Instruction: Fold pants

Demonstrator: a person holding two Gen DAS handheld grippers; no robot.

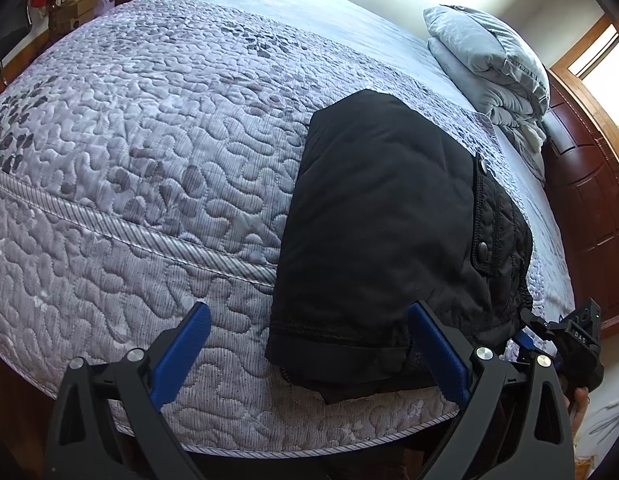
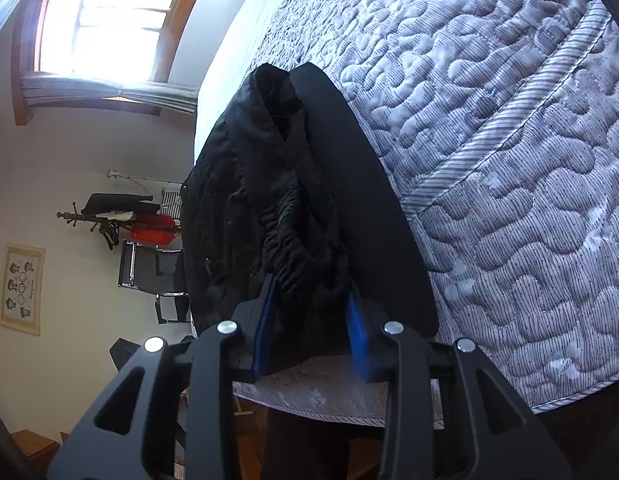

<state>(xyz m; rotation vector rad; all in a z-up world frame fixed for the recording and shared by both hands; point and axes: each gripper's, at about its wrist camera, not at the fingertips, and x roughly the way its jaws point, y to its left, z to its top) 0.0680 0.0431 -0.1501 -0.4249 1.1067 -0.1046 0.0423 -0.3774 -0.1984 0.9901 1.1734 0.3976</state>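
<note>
Black pants (image 1: 389, 224) lie folded into a thick rectangle on the quilted bed (image 1: 149, 160), near its front edge. My left gripper (image 1: 309, 320) is open, its blue fingers (image 1: 185, 344) spread over the quilt and the near left corner of the pants, holding nothing. My right gripper (image 2: 313, 300) is shut on the gathered elastic waistband of the pants (image 2: 301, 248), at the right end of the bundle. The right gripper also shows in the left wrist view (image 1: 525, 340), at the pants' lower right corner.
A folded grey duvet and pillow (image 1: 489, 60) sit at the head of the bed by the dark wooden headboard (image 1: 589, 200). A coat rack (image 2: 109, 216), a chair (image 2: 149, 276) and a window (image 2: 109, 20) stand beyond the bed.
</note>
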